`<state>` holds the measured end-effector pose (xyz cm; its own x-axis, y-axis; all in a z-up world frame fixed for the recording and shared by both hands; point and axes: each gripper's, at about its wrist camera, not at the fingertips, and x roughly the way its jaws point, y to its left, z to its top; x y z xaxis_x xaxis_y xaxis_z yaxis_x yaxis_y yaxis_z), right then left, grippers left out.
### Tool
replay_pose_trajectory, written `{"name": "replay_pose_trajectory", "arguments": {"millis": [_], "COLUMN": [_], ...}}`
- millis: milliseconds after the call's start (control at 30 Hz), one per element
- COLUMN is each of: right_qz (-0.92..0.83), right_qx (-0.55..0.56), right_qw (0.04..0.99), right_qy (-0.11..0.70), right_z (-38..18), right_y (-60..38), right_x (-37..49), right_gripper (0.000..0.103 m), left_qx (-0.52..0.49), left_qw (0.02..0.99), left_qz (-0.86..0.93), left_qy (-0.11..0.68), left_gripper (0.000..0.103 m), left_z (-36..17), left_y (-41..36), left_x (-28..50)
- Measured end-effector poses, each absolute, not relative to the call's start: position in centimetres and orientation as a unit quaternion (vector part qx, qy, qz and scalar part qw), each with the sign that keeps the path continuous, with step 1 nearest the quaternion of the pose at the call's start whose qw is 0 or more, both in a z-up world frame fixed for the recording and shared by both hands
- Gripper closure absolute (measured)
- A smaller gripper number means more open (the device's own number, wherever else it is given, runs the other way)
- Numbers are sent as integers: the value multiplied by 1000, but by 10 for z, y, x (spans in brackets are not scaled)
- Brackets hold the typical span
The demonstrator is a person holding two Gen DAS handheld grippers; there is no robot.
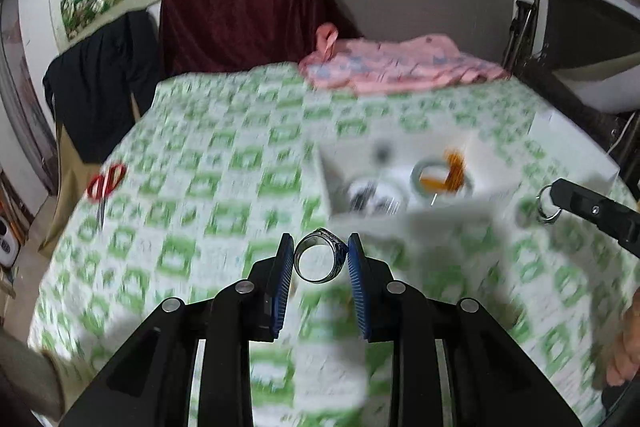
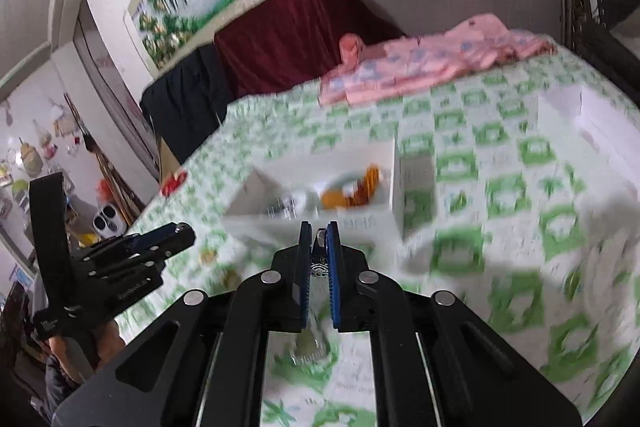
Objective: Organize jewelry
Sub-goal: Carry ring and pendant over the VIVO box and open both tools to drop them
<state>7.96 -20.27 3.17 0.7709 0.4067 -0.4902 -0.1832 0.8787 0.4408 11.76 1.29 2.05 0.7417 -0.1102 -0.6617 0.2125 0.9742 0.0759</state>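
My left gripper (image 1: 320,241) is shut on a wide silver ring (image 1: 319,255), held face-on between its blue pads above the green-patterned tablecloth (image 1: 208,187). My right gripper (image 2: 319,229) is shut on a second silver ring (image 2: 319,267), which shows edge-on between its pads. In the left wrist view the right gripper (image 1: 554,194) comes in from the right with that ring (image 1: 545,206) at its tip. The left gripper (image 2: 185,231) shows at the left of the right wrist view. Just beyond both stands an open white box (image 1: 332,183) holding a green bangle (image 1: 440,167), an orange piece and dark beads.
Red-handled scissors (image 1: 105,183) lie at the table's left edge. Pink cloth (image 1: 400,67) is bunched at the far side. A white lid or second box (image 2: 580,123) sits at the right. A dark chair (image 1: 580,39) stands past the far right corner. A hand (image 1: 624,339) shows at the right.
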Motion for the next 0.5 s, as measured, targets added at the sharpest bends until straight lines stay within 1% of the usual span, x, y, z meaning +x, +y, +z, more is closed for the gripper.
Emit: {"name": "replay_pose_trajectory", "arguments": {"millis": [100, 200, 367, 500], "right_qz": [161, 159, 149, 144], "right_qx": [187, 178, 153, 145], "right_qw": [928, 929, 926, 920], "right_qy": [280, 283, 311, 333], "right_z": [53, 57, 38, 17], "right_y": [-203, -197, -180, -173], "right_x": [96, 117, 149, 168], "right_gripper": [95, 95, 95, 95], "left_qx": [69, 62, 33, 31], "left_qw": [937, 939, 930, 923], "left_qz": [-97, -102, -97, -91], "left_qy": [328, 324, 353, 372], "left_gripper": [75, 75, 75, 75], "left_z": [41, 48, 27, 7], "left_y": [-2, -15, -20, -18], "left_x": [131, 151, 185, 201]}}
